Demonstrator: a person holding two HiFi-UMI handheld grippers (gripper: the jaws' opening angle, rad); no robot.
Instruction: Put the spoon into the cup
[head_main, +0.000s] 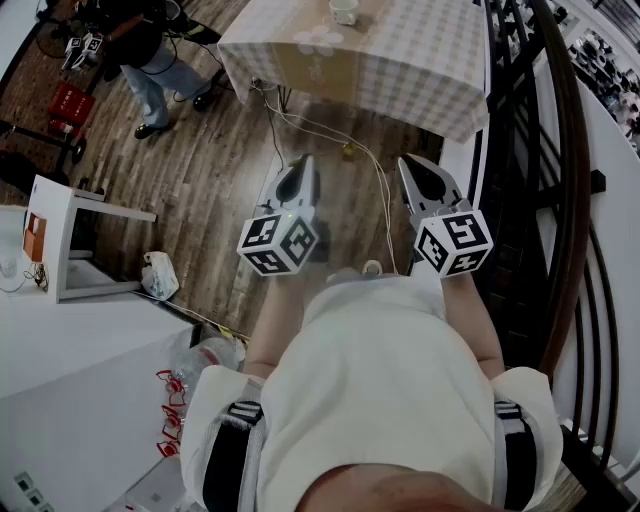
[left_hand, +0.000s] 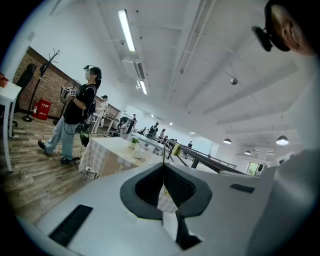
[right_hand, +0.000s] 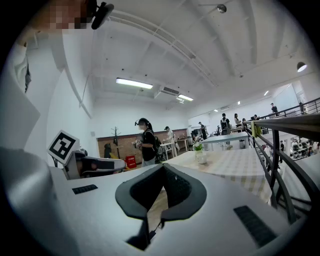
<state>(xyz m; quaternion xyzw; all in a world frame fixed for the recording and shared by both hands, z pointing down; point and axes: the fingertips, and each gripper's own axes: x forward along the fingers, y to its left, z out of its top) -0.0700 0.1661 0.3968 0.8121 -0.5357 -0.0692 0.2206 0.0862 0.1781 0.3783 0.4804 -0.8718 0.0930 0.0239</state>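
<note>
A white cup (head_main: 343, 10) stands on a table with a checked cloth (head_main: 400, 60) at the far end of the head view. It also shows small in the left gripper view, cup (left_hand: 138, 151), and in the right gripper view, cup (right_hand: 201, 157). No spoon is visible in any view. My left gripper (head_main: 300, 172) and right gripper (head_main: 410, 172) are held side by side near my chest, high above the wooden floor and well short of the table. The left gripper (left_hand: 164, 164) and right gripper (right_hand: 162, 166) are both shut with nothing between the jaws.
A person (head_main: 150, 50) stands on the floor at the far left. White tables (head_main: 90, 210) stand to my left, and a dark railing (head_main: 560, 200) runs along my right. Cables (head_main: 330, 135) trail across the floor from the table. A plastic bag (head_main: 160, 275) lies by the left tables.
</note>
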